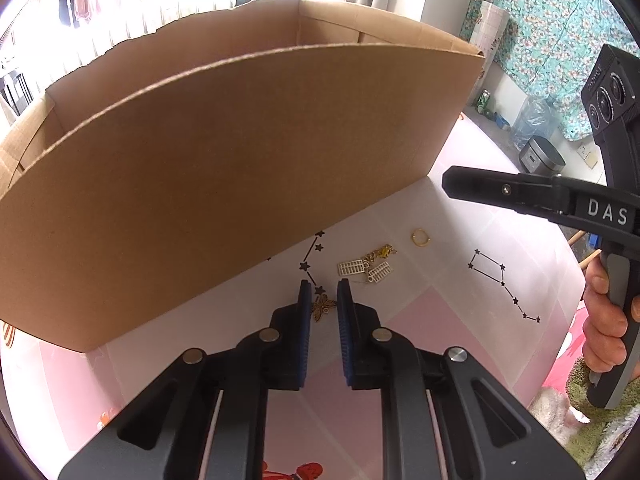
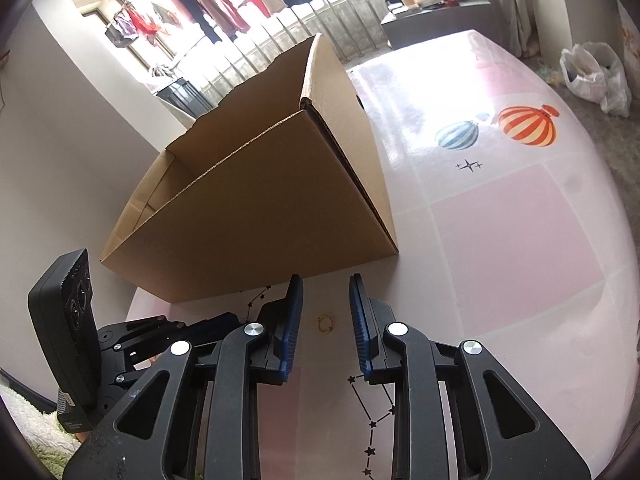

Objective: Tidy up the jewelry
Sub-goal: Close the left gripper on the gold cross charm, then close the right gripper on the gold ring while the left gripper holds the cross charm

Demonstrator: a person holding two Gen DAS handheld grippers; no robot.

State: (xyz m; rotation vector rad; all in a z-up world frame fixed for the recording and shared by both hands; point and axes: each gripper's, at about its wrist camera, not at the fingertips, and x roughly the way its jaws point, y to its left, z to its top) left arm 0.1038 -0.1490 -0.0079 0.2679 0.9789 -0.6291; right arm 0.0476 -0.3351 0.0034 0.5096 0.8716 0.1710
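Note:
A gold butterfly pendant (image 1: pixel 322 309) lies on the table, caught between the blue pads of my left gripper (image 1: pixel 324 294), whose jaws stand narrow around it. Just beyond lie two gold abacus-shaped charms (image 1: pixel 352 268) tangled with a small gold chain piece (image 1: pixel 382 252). A gold ring (image 1: pixel 420 237) rests further right. In the right wrist view that ring (image 2: pixel 325 323) sits on the table between the spread jaws of my right gripper (image 2: pixel 325 280), touched by neither pad. From the left wrist view, the right gripper (image 1: pixel 454 182) hovers above the ring.
An open cardboard box (image 1: pixel 240 160) stands right behind the jewelry, its near wall (image 2: pixel 260 208) tall. The table (image 2: pixel 500 240) is white and pink with star and balloon prints. A hand (image 1: pixel 604 320) holds the right gripper's handle. The table edge curves away on the right.

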